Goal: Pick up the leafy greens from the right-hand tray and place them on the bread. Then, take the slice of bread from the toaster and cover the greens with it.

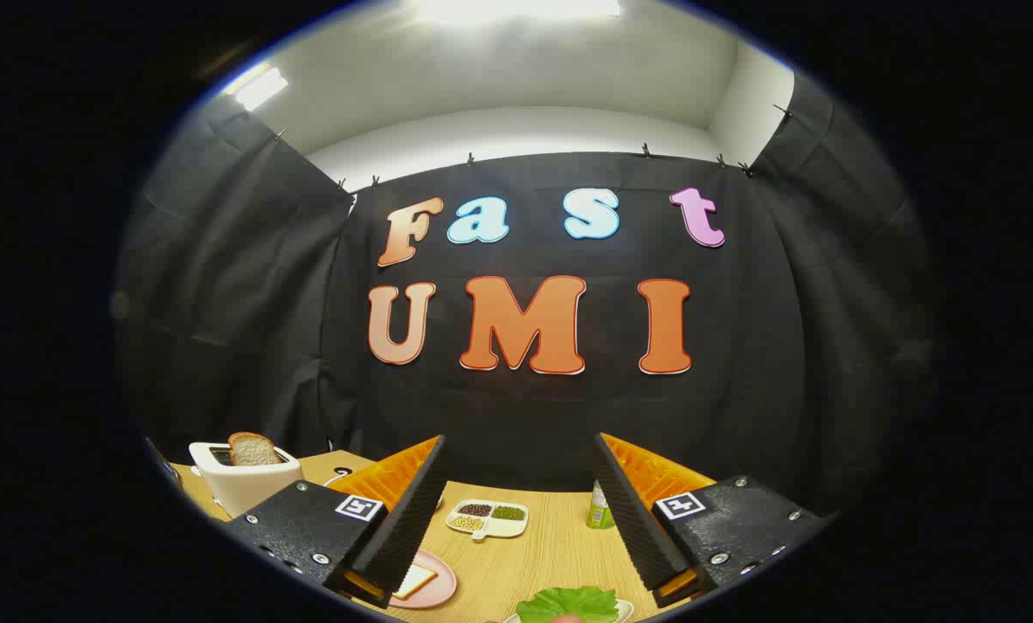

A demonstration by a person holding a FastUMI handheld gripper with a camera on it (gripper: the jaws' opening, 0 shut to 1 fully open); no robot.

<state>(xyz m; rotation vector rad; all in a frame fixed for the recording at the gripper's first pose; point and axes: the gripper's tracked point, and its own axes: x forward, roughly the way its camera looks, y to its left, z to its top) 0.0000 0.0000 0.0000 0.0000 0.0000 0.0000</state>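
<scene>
My gripper is open and held high above the wooden table, its fingers wide apart with nothing between them. Below the gap, close to me, the leafy greens lie on a white tray. By the left finger a slice of bread rests on a pink plate, partly hidden by that finger. Further left stands a white toaster with a slice of bread sticking up out of its slot.
A white divided dish with beans and seeds sits at the far middle of the table. A green can stands just beside the right finger. A dark object lies left of the toaster. Black cloth walls close the booth behind.
</scene>
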